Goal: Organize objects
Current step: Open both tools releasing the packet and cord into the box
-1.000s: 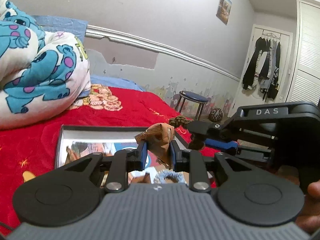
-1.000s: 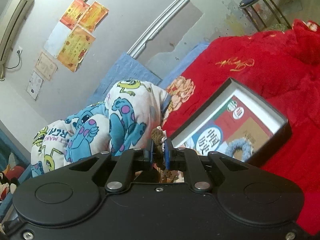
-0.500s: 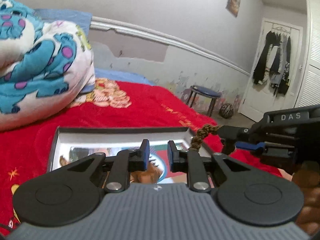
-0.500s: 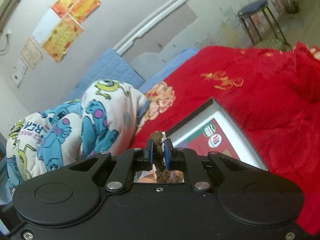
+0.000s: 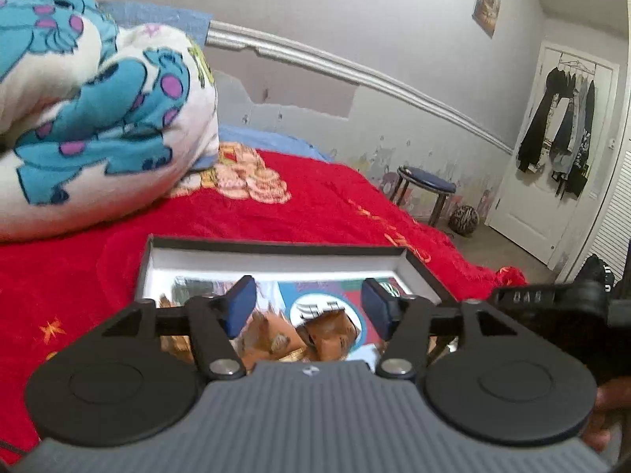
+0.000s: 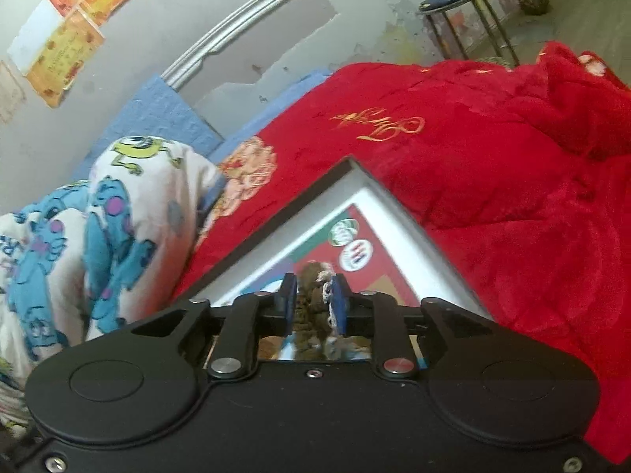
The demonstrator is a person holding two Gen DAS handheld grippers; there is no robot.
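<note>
- Now we see the left gripper (image 5: 309, 307) with its blue pads (image 5: 240, 299) spread wide; the jaws have just been opening and nothing sits between them.
- Below the gap, brown crinkly snack packets (image 5: 315, 335) lie inside the shallow box (image 5: 276, 246), loose from the pads.
- We see the right gripper (image 6: 313, 299) with jaws narrow and just starting to part; a brown braided cord (image 6: 309, 295) with a bit of white knit stands between the pads, seemingly touching both, so we call it gripped.
- Right gripper hangs over the box, near its far corner (image 6: 351, 163); cord's lower end is blurred among items in the box.
- Box has a black rim, white inner wall and a colourful printed bottom; it rests on the red blanket (image 5: 335, 213).
- In the left view, the right gripper's black body (image 5: 552, 299) is at the right edge, a hand (image 5: 607, 414) behind it.
- Cartoon-print duvet (image 5: 98, 118) is bunched at left, beside the box but apart from it.
- Stool (image 5: 428, 187) stands by the wall past the bed.
</note>
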